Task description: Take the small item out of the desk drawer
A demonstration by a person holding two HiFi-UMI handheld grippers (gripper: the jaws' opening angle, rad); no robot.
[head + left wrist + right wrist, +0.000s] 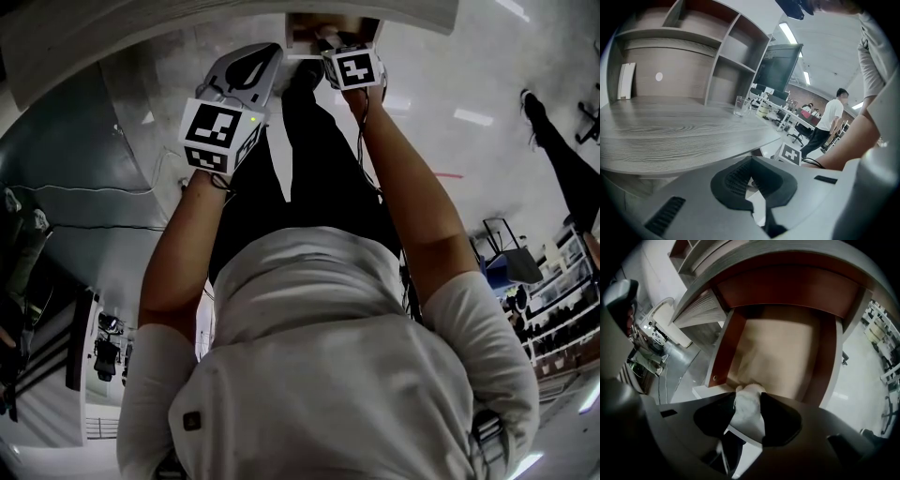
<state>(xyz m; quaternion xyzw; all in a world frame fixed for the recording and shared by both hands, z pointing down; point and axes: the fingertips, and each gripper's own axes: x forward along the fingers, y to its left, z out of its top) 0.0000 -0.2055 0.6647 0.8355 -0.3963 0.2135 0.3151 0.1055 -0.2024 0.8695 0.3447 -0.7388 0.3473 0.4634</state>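
My right gripper has its pads pinching the small white item, a soft-looking lump that fills the gap between them, right at the front end of the open drawer with the red-brown side walls; I cannot tell whether it rests on the drawer bottom or hangs clear of it. My left gripper sits beside the grey wood-grain desk top, fingers pressed together at the tips and empty
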